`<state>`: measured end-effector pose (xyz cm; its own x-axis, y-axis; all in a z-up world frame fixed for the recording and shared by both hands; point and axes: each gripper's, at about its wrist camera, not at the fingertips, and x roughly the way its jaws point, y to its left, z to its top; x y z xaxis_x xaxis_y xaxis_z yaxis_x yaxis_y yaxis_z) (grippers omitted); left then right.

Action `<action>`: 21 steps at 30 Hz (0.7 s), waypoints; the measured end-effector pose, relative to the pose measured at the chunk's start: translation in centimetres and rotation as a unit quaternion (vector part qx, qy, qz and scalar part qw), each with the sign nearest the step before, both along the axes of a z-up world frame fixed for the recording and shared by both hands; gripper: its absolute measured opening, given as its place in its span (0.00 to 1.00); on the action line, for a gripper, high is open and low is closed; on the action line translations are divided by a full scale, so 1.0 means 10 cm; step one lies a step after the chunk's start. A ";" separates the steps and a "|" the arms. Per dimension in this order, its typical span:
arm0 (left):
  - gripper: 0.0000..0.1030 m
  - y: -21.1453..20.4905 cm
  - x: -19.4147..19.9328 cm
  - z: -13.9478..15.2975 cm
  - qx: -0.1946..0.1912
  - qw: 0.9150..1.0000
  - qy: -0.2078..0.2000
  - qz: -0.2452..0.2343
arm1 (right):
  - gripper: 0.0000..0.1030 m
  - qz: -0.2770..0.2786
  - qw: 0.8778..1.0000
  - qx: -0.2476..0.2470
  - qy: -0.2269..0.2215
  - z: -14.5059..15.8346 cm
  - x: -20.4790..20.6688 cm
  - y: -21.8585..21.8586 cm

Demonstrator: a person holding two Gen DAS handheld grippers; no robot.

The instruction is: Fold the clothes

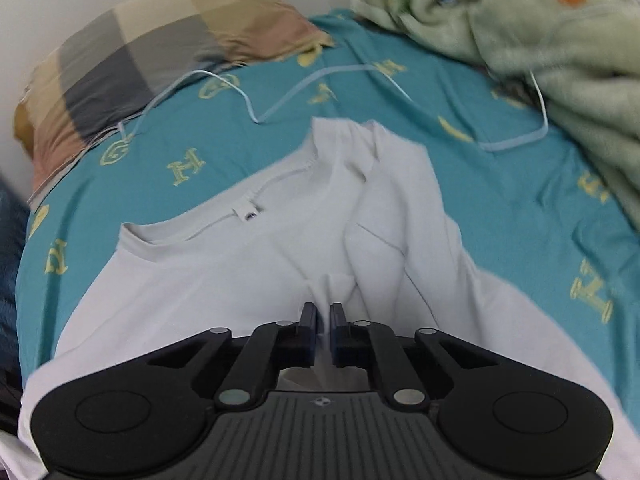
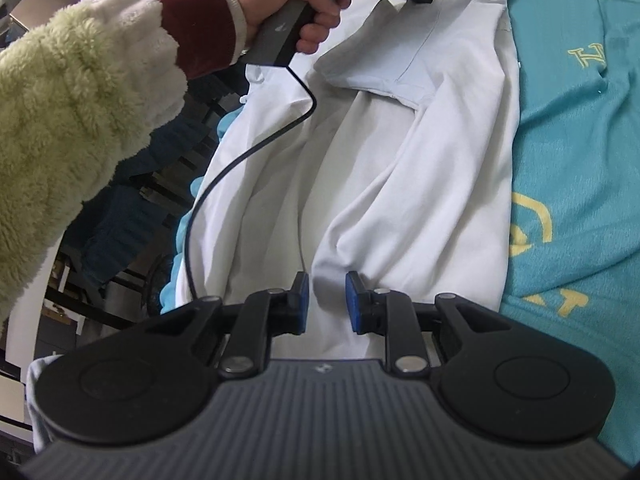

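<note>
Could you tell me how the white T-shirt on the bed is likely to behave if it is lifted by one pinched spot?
The white T-shirt is probably floppy: it lies in soft ridges and overlapping folds on the teal bedsheet, so it should drape and sag from the pinch. It looks thin and likely light. A folded flap may well fall open when raised.

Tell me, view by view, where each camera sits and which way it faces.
Left wrist: sits on the left gripper, looking down over the white cotton T-shirt on the teal bedsheet; only its shut fingers show.
Right wrist: sits on the right gripper, looking along the shirt towards the person's left hand and fluffy green sleeve.
Both share shirt and sheet.
</note>
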<state>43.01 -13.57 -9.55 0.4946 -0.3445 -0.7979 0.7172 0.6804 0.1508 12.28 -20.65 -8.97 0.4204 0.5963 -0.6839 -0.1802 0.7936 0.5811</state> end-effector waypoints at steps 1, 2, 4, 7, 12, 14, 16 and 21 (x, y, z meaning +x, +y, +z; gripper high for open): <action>0.03 0.01 0.01 0.07 -0.010 1.000 -0.005 0.009 | 0.23 0.002 1.000 -0.003 -0.001 0.00 -0.01 0.03; 0.02 0.01 0.03 0.14 -0.022 1.000 -0.010 0.019 | 0.23 0.005 1.000 -0.006 -0.003 0.01 -0.02 0.06; 0.02 0.01 0.08 0.29 -0.041 0.998 -0.022 0.044 | 0.23 0.015 1.000 -0.014 -0.007 0.02 -0.04 0.12; 0.02 -0.02 0.24 0.44 -0.044 0.993 -0.040 0.098 | 0.23 0.028 0.999 -0.041 -0.011 -0.01 -0.06 0.20; 0.02 -0.05 0.44 0.29 -0.011 0.983 -0.060 0.171 | 0.23 0.032 0.998 -0.053 -0.002 -0.10 0.00 0.25; 0.04 -0.03 0.51 0.16 -0.007 0.979 -0.051 0.195 | 0.22 0.036 0.998 -0.061 0.000 -0.13 0.00 0.27; 0.13 0.02 0.51 0.08 -0.017 0.978 -0.038 0.206 | 0.22 0.039 0.997 -0.064 0.001 -0.16 -0.01 0.27; 0.34 0.35 0.22 0.24 -0.069 0.974 -0.012 0.216 | 0.22 0.039 0.998 -0.058 -0.003 -0.16 0.03 0.27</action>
